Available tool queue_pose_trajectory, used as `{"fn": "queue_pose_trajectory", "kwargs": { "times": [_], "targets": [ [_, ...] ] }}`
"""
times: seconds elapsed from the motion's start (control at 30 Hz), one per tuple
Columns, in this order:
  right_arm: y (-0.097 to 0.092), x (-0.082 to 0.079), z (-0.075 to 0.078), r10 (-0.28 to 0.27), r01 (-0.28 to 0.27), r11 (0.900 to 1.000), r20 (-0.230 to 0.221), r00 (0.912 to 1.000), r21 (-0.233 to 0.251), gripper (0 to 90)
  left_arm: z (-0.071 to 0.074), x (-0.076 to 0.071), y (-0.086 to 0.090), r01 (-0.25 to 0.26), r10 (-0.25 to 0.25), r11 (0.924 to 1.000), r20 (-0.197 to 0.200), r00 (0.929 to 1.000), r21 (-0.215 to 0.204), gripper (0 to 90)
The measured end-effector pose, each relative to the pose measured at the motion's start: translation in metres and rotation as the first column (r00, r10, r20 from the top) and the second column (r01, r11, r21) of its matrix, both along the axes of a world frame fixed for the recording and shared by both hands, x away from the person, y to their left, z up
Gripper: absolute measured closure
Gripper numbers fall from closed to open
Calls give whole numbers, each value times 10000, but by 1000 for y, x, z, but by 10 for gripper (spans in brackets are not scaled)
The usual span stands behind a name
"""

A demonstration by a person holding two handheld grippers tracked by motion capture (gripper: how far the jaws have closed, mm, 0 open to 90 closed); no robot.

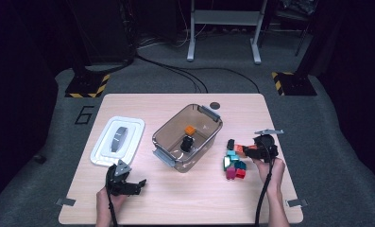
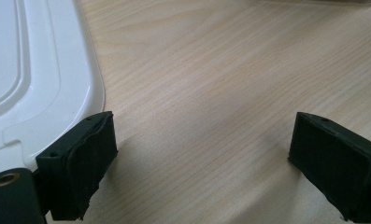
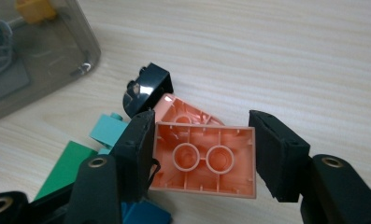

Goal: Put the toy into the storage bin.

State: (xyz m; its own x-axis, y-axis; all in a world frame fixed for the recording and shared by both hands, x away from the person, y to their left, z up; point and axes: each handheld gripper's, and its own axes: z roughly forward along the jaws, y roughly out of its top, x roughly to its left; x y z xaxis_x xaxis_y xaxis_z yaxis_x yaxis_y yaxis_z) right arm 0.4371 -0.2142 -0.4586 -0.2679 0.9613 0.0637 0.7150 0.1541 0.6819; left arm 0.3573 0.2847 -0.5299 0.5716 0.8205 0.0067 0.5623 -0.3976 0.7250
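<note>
The wooden desk [image 1: 185,203] carries everything. Near its middle sits a clear smoky container [image 1: 187,137], set at an angle, with a small orange block [image 1: 190,129] and a black piece [image 1: 187,143] inside. To its left lies the white lid [image 1: 117,140], flat and apart from the container.

The left gripper [image 1: 140,182] rests low at the desk's near left, just below the lid; in the left gripper view its 2 fingers [image 2: 82,168] stand spread wide with bare wood between them.

To the right of the container lies a pile of bricks [image 1: 234,164] in teal, green, red and magenta. The right gripper [image 1: 237,149] hangs above the pile's far end, its fingers [image 3: 136,149] pinching a salmon-pink brick [image 3: 204,161] by its 2 short sides, hollow underside toward the camera. A black brick [image 3: 148,88] lies just beyond it.
</note>
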Motion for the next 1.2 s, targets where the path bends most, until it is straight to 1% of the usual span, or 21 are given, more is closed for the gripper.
{"fn": "queue_pose_trajectory", "kwargs": {
  "times": [0.03, 0.1, 0.17, 0.2, 0.3, 0.33, 0.47, 0.5, 0.57, 0.6, 0.73, 0.8, 0.93, 0.97, 1.03, 1.1, 1.17, 1.2],
  "targets": [
    [1, 1, 2, 146, -145, 9999, 75, 9999, -35, 426, 0, 0, 0, -1, 1, 10000, -1, 10000, 0, 75],
    [4, 2, 5, 137, -137, 9999, 50, 9999, 30, 426, 0, 0, 0, 0, 0, 10000, 1, 10000, 0, 75],
    [7, 4, 9, 241, -241, 9997, 188, 9995, 28, 426, 0, 0, 0, 0, 0, 10000, 0, 10000, -2, 75],
    [8, 5, 11, 265, -266, 9996, 139, 9996, 55, 426, 0, 0, 0, 1, -1, 10000, 2, 10000, 1, 75],
    [13, 7, 15, 370, -371, 9993, 273, 9989, 42, 427, 0, 0, 0, -2, 2, 10000, 3, 10000, -6, 75],
    [14, 8, 17, 399, -398, 9992, 276, 9988, -36, 427, 0, 0, 0, -2, 2, 10000, 4, 10000, -5, 75],
    [21, 13, 23, 559, -558, 9984, 418, 9976, -26, 427, 0, 0, 0, 202, -202, 9997, 3, 9998, 100, 71],
    [22, 14, 24, 611, -609, 9981, 487, 9969, -51, 427, -1, 0, -1, 183, -183, 9998, 35, 9998, 38, 63],
    [25, 15, 28, 640, -639, 9980, 483, 9968, -21, 427, -1, 1, -2, 467, -465, 9988, -118, 9988, 153, 13],
    [27, 17, 30, 663, -661, 9978, 543, 9963, -44, 427, -1, 1, -2, 462, -461, 9988, -87, 9989, 175, 1],
    [31, 21, 35, 740, -739, 9973, 647, 9952, -40, 427, -2, 1, -3, 467, -467, 9989, -27, 9989, 107, 0],
    [33, 22, 38, 790, -788, 9969, 645, 9948, -50, 427, -2, 1, -3, 485, -485, 9988, -28, 9988, 112, 0],
    [38, 26, 45, 857, -851, 9963, 789, 9932, -107, 427, -1, 1, -3, 522, -522, 9986, -33, 9986, 127, 0],
    [39, 27, 46, 918, -909, 9958, 864, 9920, -138, 427, -1, 1, -3, 535, -535, 9985, -49, 9986, 129, 0],
    [41, 28, 50, 920, -914, 9958, 870, 9919, -109, 427, -1, 1, -3, 540, -539, 9985, -56, 9985, 129, 0],
    [43, 29, 54, 941, -931, 9956, 951, 9910, -145, 428, -1, 1, -3, 572, -570, 9982, -143, 9983, 156, 0],
    [46, 31, 57, 950, -937, 9954, 1007, 9904, -174, 427, -1, 1, -3, 522, -521, 9986, -62, 9986, 129, 0],
    [47, 31, 59, 975, -963, 9952, 1041, 9898, -164, 428, -1, 1, -3, 569, -566, 9983, -146, 9983, 151, 0]
  ]
}}
